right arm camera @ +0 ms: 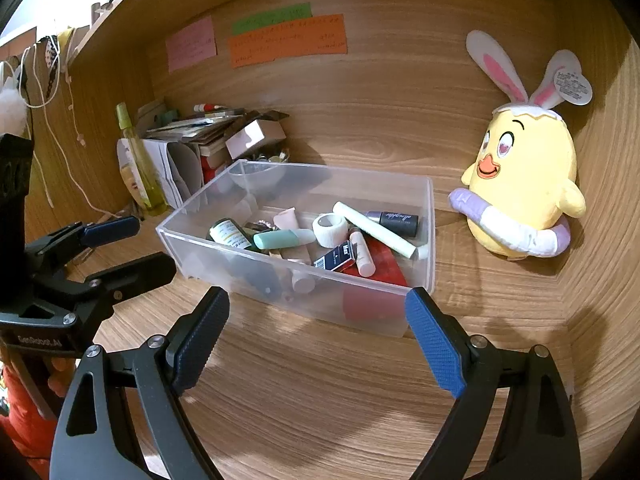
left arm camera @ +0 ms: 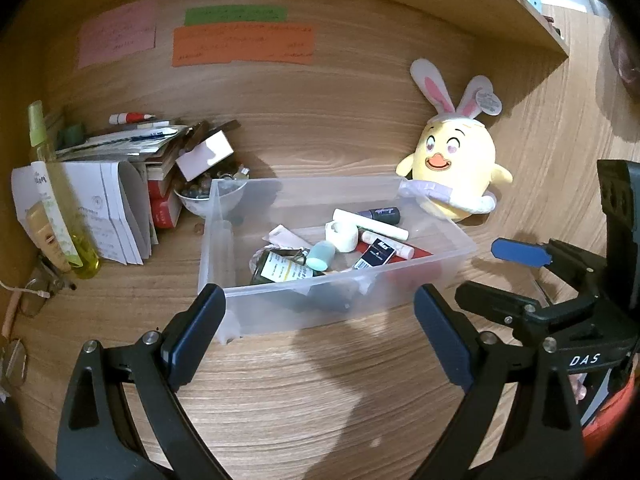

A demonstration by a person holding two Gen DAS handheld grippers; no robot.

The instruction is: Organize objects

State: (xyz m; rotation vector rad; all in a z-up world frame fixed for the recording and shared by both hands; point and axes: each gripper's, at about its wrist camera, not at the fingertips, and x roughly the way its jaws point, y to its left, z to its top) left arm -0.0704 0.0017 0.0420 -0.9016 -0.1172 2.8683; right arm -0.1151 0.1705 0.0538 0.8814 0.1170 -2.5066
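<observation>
My left hand-held gripper is spread wide and holds nothing. My right hand-held gripper is spread wide too, and it is empty. Both hang over the wooden surface, just in front of a clear plastic box. The box sits on the surface. Inside it I see a white tape roll, a mint green tube, a long white stick, a small dark blue packet and a little dark bottle. A yellow chick toy with bunny ears stands to the right of the box. A messy pile of papers sits to the left.
</observation>
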